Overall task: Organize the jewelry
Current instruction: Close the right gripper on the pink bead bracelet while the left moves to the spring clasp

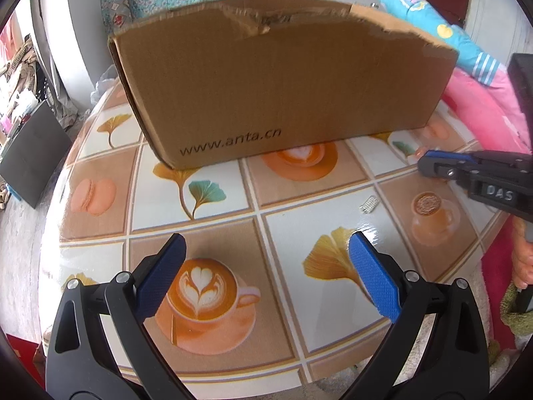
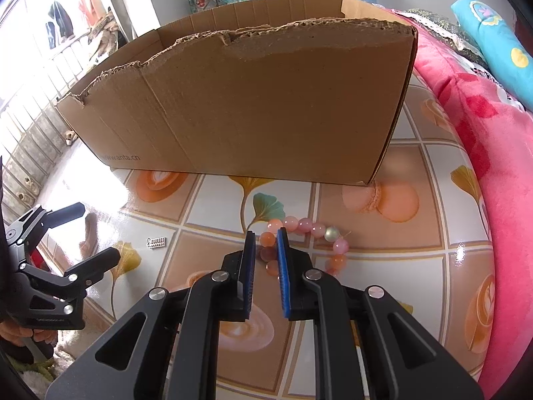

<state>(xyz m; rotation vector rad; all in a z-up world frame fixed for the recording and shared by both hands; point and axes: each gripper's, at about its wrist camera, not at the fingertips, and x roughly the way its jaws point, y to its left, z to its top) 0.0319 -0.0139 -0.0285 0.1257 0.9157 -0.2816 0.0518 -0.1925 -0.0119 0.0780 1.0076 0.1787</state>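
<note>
Beyond both grippers' fingers a torn cardboard box (image 2: 240, 100) stands on the glossy printed table (image 2: 399, 226). The right gripper (image 2: 266, 233) is clenched on the bead bracelet (image 2: 309, 230), whose loop trails right of its fingertips: probably light, floppy, slippery, best pinched between beads. The left gripper (image 1: 266, 243) gapes empty; a small silver clasp (image 1: 369, 204) lies ahead of its right finger.

pink bead bracelet (image 2: 309, 240) on table

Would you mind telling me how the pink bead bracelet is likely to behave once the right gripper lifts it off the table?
The bead bracelet is a string of separate round beads, so it will probably hang limp and swing. The beads look glossy, so they may slip between the right gripper's narrow pads. On the shiny table, pushed beads would likely roll.
</note>
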